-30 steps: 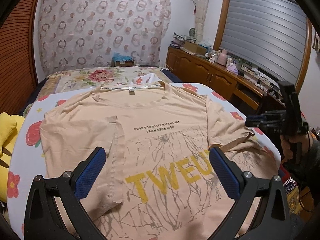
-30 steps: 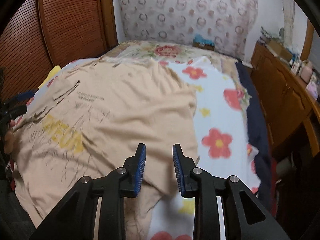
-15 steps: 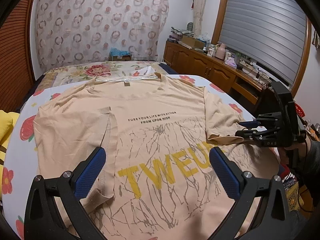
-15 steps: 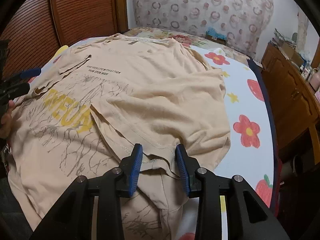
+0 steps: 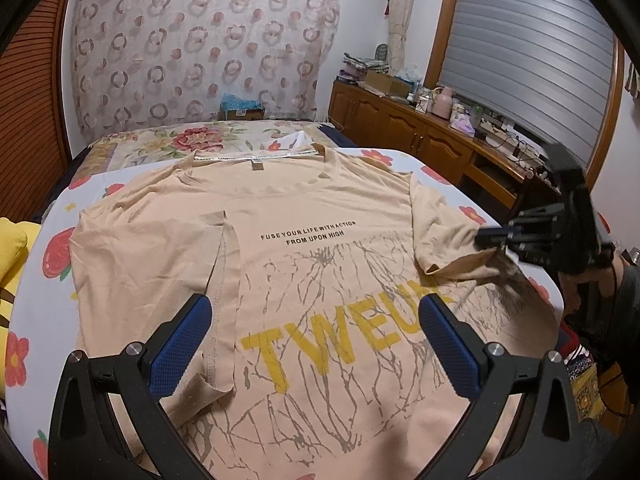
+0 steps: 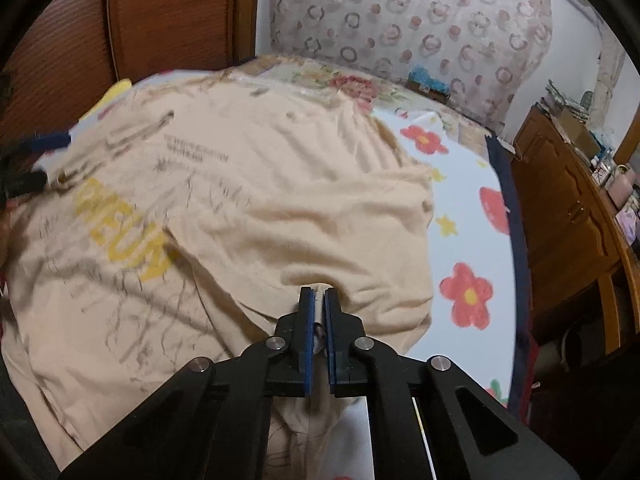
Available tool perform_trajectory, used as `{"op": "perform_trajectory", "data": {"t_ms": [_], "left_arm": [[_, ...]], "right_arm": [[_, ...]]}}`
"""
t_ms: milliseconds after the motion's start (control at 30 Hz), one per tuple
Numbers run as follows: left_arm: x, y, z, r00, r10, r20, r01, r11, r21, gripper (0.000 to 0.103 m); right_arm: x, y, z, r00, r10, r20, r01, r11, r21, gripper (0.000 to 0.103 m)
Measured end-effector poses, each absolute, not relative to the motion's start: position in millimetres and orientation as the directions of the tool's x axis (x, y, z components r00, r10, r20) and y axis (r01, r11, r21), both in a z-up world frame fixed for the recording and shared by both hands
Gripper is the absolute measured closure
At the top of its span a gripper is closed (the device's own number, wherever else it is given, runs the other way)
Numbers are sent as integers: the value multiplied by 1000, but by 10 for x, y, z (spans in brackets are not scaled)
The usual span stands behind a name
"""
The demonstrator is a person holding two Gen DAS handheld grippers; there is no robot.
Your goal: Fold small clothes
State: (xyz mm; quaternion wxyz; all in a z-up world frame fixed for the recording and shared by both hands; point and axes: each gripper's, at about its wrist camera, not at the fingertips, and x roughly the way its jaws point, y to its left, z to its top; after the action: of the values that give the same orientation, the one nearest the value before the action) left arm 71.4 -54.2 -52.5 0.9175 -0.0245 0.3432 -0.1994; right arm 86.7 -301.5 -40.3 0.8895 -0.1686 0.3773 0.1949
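A beige T-shirt (image 5: 320, 208) printed with yellow "TWEU" letters lies face up on the bed, its collar at the far end. The left sleeve (image 5: 222, 280) lies folded in over the chest. My left gripper (image 5: 314, 308) hovers open and wide over the shirt's lower front, holding nothing. At the shirt's right side, my right gripper (image 5: 490, 238) has its jaws closing on the right sleeve (image 5: 440, 240). In the right wrist view the gripper (image 6: 318, 292) pinches a bunched fold of beige cloth (image 6: 320, 240) between its blue pads. The left gripper (image 6: 44, 140) shows blurred at the left edge.
The bed carries a white sheet with red flowers (image 6: 468, 292). A yellow cushion (image 5: 12, 248) lies at its left edge. Wooden cabinets (image 5: 420, 140) with clutter on top run along the right wall under a shuttered window. A brown slatted door (image 6: 80, 32) stands on the left.
My right gripper came in from the right to the sleeve's hem and its jaws closed on the cloth, bunching it. The left gripper stayed open and hardly moved.
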Motion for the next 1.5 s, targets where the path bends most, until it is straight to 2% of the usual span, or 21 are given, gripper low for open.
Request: {"op": "perform_trajectory", "data": {"t_ms": [333, 667, 867, 933, 1367, 1500], "left_arm": [[723, -540, -539, 682, -381, -625, 349, 920, -181, 0], [719, -475, -538, 687, -373, -623, 335, 924, -185, 0], [707, -441, -551, 685, -372, -626, 331, 925, -186, 0], [698, -432, -549, 685, -370, -627, 330, 926, -185, 0], [645, -434, -557, 686, -375, -623, 334, 924, -188, 0], [637, -457, -551, 685, -373, -626, 338, 923, -181, 0]], "right_arm": [[939, -2936, 3, 674, 310, -671, -490, 867, -92, 100], [1175, -2497, 172, 655, 407, -637, -565, 823, -55, 100], [1362, -2303, 173, 603, 494, -626, -607, 794, 42, 99], [1376, -2287, 144, 628, 468, -622, -586, 810, 18, 84], [697, -2782, -367, 632, 376, -677, -526, 850, -18, 82], [413, -2854, -499, 634, 346, -692, -494, 869, -18, 67]]}}
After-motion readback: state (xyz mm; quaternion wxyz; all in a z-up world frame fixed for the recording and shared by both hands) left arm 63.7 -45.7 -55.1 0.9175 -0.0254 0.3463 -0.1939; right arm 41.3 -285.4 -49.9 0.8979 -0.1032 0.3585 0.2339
